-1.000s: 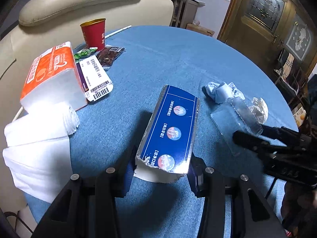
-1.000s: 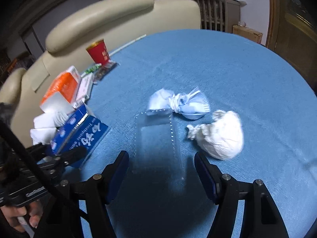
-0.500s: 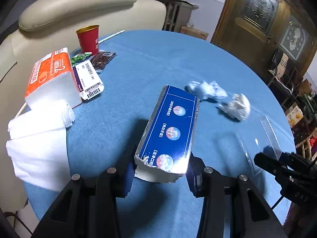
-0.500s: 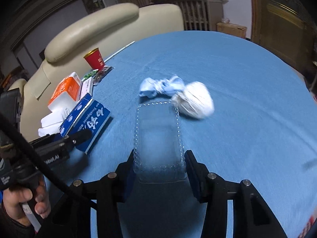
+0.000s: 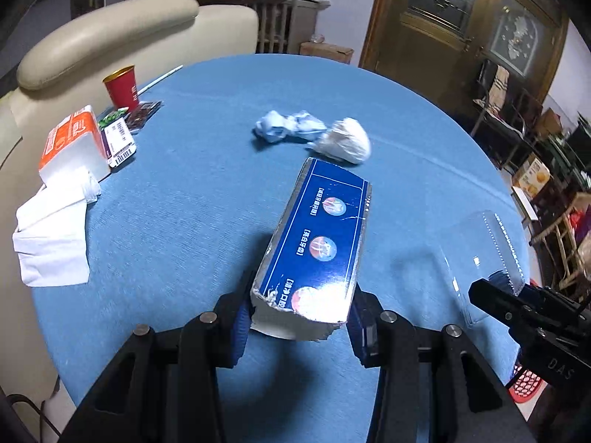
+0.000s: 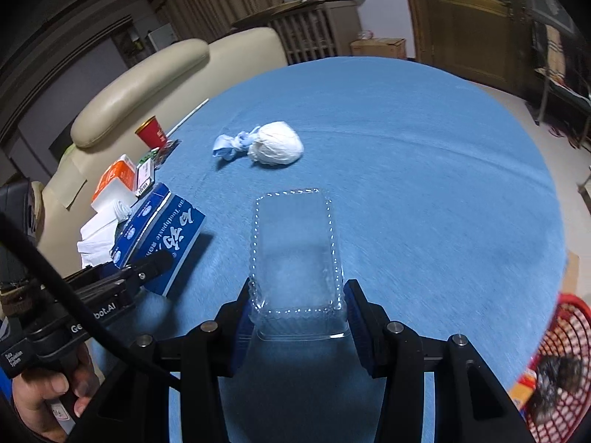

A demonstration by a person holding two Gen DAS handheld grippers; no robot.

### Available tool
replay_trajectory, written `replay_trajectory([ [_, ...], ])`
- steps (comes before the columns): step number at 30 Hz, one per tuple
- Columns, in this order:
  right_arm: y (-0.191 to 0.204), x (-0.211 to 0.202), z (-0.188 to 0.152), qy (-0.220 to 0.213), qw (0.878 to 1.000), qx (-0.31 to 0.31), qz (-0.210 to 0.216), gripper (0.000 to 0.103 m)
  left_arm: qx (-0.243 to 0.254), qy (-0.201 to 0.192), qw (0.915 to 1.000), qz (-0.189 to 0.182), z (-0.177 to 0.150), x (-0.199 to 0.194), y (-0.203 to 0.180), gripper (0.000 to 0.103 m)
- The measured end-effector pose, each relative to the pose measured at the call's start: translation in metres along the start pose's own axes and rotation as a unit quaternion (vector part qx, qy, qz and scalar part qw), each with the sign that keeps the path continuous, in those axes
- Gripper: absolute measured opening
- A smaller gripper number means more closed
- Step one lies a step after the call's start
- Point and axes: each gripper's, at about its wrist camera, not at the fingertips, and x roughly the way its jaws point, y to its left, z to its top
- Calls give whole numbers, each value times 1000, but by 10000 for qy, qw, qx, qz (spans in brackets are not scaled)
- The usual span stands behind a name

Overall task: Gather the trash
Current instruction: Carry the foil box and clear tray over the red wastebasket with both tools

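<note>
My left gripper point(image 5: 300, 326) is shut on a blue toothpaste box point(image 5: 319, 243) and holds it above the round blue table point(image 5: 184, 199). The box also shows in the right wrist view point(image 6: 162, 236). My right gripper point(image 6: 297, 323) is shut on a clear plastic tray point(image 6: 295, 254), lifted off the table; the tray also shows in the left wrist view point(image 5: 480, 254). A crumpled blue wrapper point(image 5: 284, 130) and a white tissue ball point(image 5: 347, 143) lie on the table beyond both grippers.
A red cup point(image 5: 121, 86), orange tissue pack point(image 5: 72, 142), small packets point(image 5: 122, 140) and loose white tissues point(image 5: 55, 236) sit at the table's left. A cream sofa point(image 5: 110, 40) stands behind. A red mesh basket point(image 6: 554, 365) stands low at the right, off the table edge.
Both grippers have lifted and pulled back with their loads. The right gripper closed on the clear tray and raised it off the table. The wrapper and tissue ball look farther away.
</note>
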Motion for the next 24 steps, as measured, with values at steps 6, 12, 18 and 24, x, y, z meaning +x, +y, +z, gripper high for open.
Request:
replay_trajectory([
  [6, -14, -30, -21, -208, 9997, 122, -45, 50, 234, -105, 9997, 29, -10, -15, -22, 47],
  [12, -23, -51, -37, -353, 9991, 248, -60, 50, 436, -167, 9989, 31, -15, -23, -40, 47],
  [18, -36, -68, -44, -500, 9980, 381, -121, 50, 605, -140, 9981, 27, -18, -21, -56, 46],
  [24, -51, -77, -50, -552, 9968, 542, -206, 50, 751, -73, 9971, 5, -21, -14, -68, 46],
])
